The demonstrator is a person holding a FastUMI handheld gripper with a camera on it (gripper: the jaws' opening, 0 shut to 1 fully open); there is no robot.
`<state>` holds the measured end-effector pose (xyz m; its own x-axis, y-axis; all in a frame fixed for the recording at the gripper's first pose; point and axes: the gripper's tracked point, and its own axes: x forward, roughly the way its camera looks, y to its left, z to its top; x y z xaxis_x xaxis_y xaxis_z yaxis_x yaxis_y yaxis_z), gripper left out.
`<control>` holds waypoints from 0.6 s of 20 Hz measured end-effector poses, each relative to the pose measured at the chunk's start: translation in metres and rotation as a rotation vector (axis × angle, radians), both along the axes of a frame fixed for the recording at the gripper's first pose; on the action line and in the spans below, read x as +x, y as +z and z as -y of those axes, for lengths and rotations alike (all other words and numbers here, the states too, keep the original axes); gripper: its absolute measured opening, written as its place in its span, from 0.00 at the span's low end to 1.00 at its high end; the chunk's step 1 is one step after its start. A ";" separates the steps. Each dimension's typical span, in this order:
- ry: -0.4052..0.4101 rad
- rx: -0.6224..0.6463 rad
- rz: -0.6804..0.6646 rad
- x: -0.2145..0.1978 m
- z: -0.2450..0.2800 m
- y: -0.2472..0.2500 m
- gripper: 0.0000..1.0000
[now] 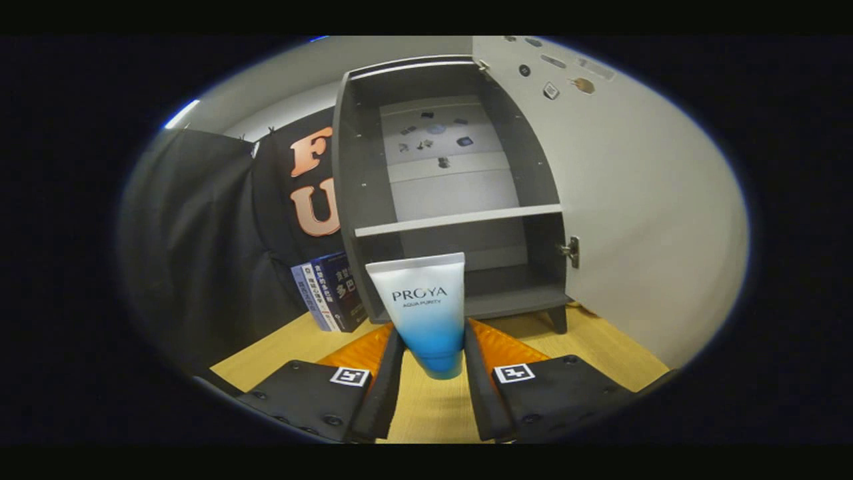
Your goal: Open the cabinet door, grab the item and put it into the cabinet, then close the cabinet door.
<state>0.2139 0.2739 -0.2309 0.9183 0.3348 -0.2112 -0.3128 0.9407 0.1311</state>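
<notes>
Clamped between both fingers of the gripper is a white-and-blue tube, pressed at its lower blue part. Its long axis is held upright, the flat crimped end pointing up and the narrower cap end down, above the wooden table. Beyond the fingers, a grey cabinet is seen with its white door swung wide to the right, so the front is left open. One shelf divides it; the lower compartment lies straight ahead of the tube. Books are stood just left of the cabinet.
</notes>
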 end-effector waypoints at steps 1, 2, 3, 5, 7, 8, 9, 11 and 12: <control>0.010 -0.009 0.008 0.006 -0.005 0.011 0.54; 0.020 -0.018 0.016 0.011 -0.012 0.020 0.54; 0.029 -0.023 0.023 0.018 -0.018 0.031 0.54; 0.042 -0.016 0.028 0.032 -0.026 0.051 0.54; 0.054 -0.010 0.030 0.047 -0.035 0.070 0.54; 0.056 -0.009 0.033 0.057 -0.038 0.081 0.54; 0.055 -0.007 0.033 0.068 -0.040 0.092 0.54; 0.045 -0.012 0.035 0.089 -0.042 0.110 0.54; 0.032 -0.025 0.039 0.101 -0.041 0.118 0.54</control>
